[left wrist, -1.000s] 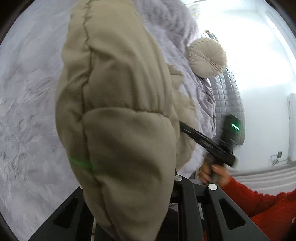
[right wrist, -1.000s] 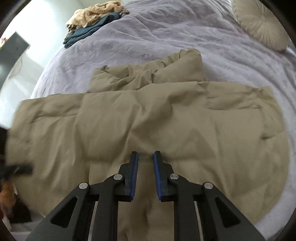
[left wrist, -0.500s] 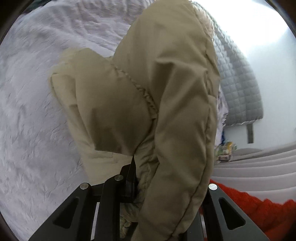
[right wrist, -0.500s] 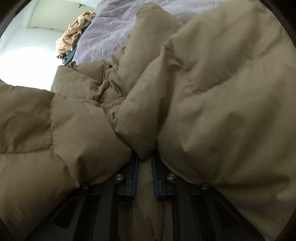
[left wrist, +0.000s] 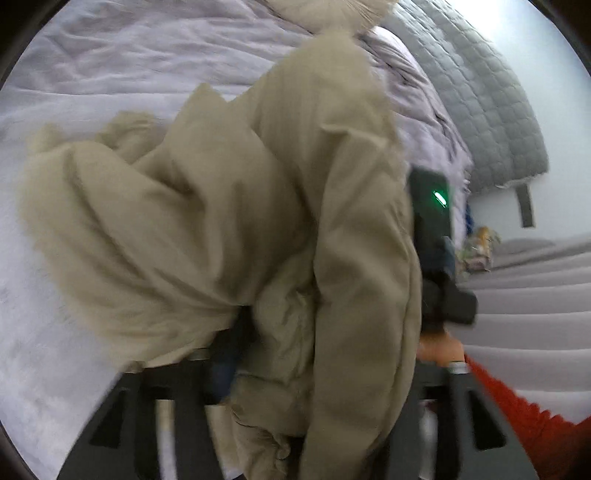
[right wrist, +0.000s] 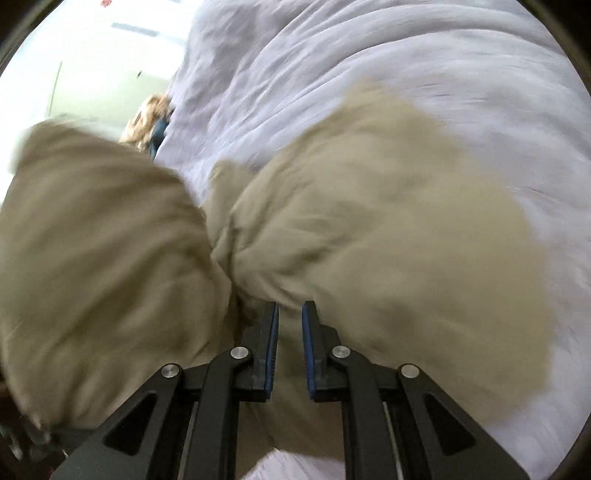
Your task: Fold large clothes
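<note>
A beige padded jacket (left wrist: 229, 236) is lifted above the lilac bedspread (left wrist: 110, 74). In the left wrist view my left gripper (left wrist: 266, 354) is shut on a bunched part of the jacket, which hides both fingertips. The right gripper's black body with a green light (left wrist: 436, 206) shows just right of the jacket. In the right wrist view my right gripper (right wrist: 290, 314) is shut on a fold of the jacket (right wrist: 388, 229), which bulges on both sides of the blue pads (right wrist: 274, 332). The image is motion-blurred.
The lilac bedspread (right wrist: 369, 66) spreads beyond the jacket. A pile of tan and blue clothes (right wrist: 151, 122) lies at the bed's far end. A grey quilted headboard (left wrist: 491, 110) and a round beige cushion (left wrist: 332, 14) lie beyond. A red sleeve (left wrist: 528, 424) is at lower right.
Both grippers have lifted and swung the jacket; it now hangs bunched over the bed. The right gripper has come back into the left wrist view, close beside the jacket.
</note>
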`<state>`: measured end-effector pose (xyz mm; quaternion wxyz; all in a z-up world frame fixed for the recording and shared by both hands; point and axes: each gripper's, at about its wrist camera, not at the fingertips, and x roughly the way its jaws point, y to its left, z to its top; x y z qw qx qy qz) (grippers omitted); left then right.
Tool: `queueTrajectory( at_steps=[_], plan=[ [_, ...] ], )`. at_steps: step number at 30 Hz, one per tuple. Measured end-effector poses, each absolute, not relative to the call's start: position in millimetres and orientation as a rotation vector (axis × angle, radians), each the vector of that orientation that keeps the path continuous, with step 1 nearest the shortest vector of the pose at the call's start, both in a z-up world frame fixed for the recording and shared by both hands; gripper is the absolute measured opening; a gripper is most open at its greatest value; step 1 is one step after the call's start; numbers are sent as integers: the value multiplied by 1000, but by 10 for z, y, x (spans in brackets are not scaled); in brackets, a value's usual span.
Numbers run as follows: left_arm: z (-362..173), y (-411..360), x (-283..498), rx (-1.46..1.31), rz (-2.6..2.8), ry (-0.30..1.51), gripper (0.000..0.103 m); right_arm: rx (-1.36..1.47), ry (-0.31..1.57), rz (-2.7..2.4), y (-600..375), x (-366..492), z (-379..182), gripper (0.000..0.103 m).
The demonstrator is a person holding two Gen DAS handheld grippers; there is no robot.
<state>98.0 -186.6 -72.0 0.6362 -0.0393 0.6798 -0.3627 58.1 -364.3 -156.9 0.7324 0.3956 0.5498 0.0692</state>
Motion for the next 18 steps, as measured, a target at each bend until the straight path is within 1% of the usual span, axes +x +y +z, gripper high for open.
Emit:
queueTrajectory(
  at_steps=[2,5,6,8,9,10,14,18],
  plan=[
    [-846,-2093,1080,-82,-879,1547,59,880,1199,104,-3783,351,-1521,16],
    [-1147,-2338,1171,-68,-930,1562,59,863,1193,57,-3883,56,-1434,16],
    [-1263,-2410,1259,-76,-943,1582,59,846,1193,40,-3899,-54,-1392,18],
    [-1437,-2593,1481,-101,-959,1633,59,818,1189,19,-3930,-238,-1316,43],
    [-1482,-2646,1489,-104,-962,1651,59,814,1176,13,-3942,-326,-1273,72],
    [-1554,-2694,1481,-101,-962,1669,59,817,1154,12,-3956,-412,-1214,84],
    [-1711,-2920,1570,-58,-947,1739,59,865,1078,99,-3925,-598,-976,84],
    [-1677,-2982,1528,6,-949,1749,59,834,1068,218,-3639,-376,-804,84]
  ],
)
